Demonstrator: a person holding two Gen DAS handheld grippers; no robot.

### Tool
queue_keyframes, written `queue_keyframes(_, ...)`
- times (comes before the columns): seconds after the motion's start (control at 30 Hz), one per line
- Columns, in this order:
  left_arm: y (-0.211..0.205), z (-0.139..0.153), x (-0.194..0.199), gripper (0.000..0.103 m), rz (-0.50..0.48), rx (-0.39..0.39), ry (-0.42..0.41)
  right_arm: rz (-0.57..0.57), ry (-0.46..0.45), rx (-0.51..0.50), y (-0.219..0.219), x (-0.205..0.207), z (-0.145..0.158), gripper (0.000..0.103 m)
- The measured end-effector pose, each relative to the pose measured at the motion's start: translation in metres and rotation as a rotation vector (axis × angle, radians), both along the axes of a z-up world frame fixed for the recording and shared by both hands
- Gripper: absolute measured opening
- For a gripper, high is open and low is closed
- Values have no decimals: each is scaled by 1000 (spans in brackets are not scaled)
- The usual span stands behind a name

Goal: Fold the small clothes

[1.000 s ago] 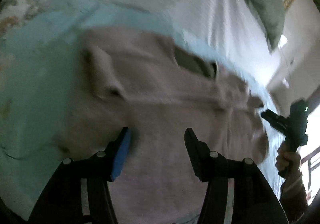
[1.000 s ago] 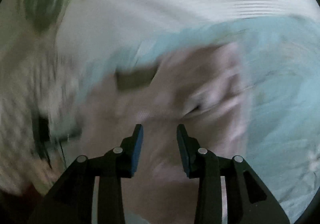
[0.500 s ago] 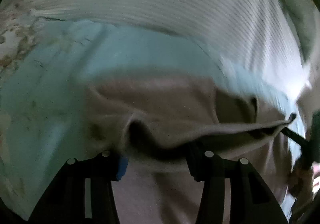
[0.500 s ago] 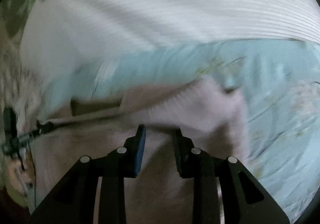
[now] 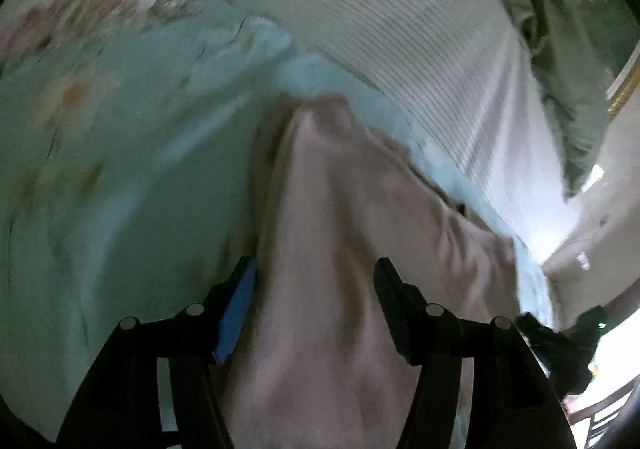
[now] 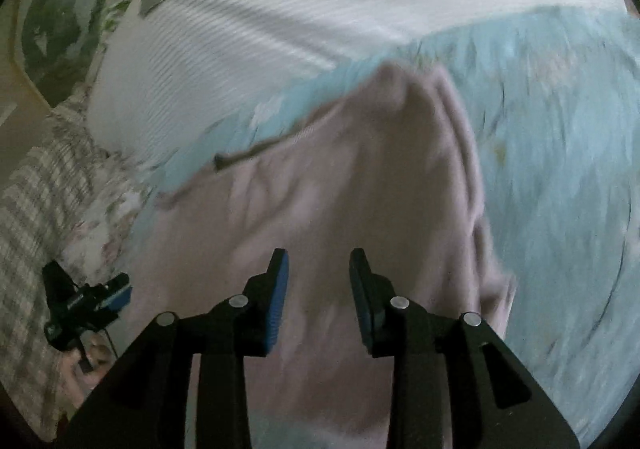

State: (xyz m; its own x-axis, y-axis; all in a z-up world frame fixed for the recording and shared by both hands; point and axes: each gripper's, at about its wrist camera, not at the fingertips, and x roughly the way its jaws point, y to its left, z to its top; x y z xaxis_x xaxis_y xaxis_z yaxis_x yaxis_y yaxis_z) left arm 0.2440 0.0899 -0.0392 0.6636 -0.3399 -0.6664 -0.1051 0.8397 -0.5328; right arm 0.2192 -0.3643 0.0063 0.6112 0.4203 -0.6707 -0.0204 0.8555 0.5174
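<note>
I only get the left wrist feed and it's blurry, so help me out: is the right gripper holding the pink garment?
Observer: No. The right gripper is open above the pink garment, nothing between its fingers.
Operator: Anything left of the garment there?
Observer: A grey checked blanket at the edge.
Operator: Does that view show my gripper?
Observer: Yes, the left gripper sits low on the left.

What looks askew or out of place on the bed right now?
The pinkish-beige knit garment lies skewed on the light blue floral bedsheet: its far end bunches into a raised peak and one edge is turned over unevenly. Both frames are motion-blurred. Both hand-held grippers, left and right, are open above it, holding nothing.
</note>
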Motion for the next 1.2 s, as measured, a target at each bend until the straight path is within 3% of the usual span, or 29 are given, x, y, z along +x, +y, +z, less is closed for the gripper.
queue_keyframes(0.17, -8, -15, -77, 62, -6, -85, 23, 24, 32, 62, 11, -45, -15, 41)
queue_keyframes(0.33, -7, -32, -113, 63, -10, -179, 85, 35, 45, 85, 18, -74, -18, 42)
queue_keyframes(0.4, -15, -40, -117, 64, -25, -177, 104, 36, 44, 88, 20, -81, -16, 44)
queue_keyframes(0.67, -24, -48, -98, 71, 15, -222, 95, 49, 39, 101, 23, -95, -11, 50)
queue_keyframes(0.83, -19, -53, -69, 73, 127, -257, 69, 47, 40, 108, 24, -95, -11, 51)
queue_keyframes(1.0, -13, -51, -43, 72, 194, -216, 38, 44, 41, 116, 24, -92, -11, 52)
queue_keyframes(1.1, -12, -50, -32, 54, 208, -163, 29, 43, 43, 122, 22, -85, -13, 52)
queue_keyframes(1.17, -10, -50, -26, 13, 203, -141, 33, 47, 42, 129, 20, -78, -14, 52)
queue_keyframes(1.2, -9, -51, -22, 10, 187, -162, 35, 50, 39, 129, 19, -74, -13, 52)
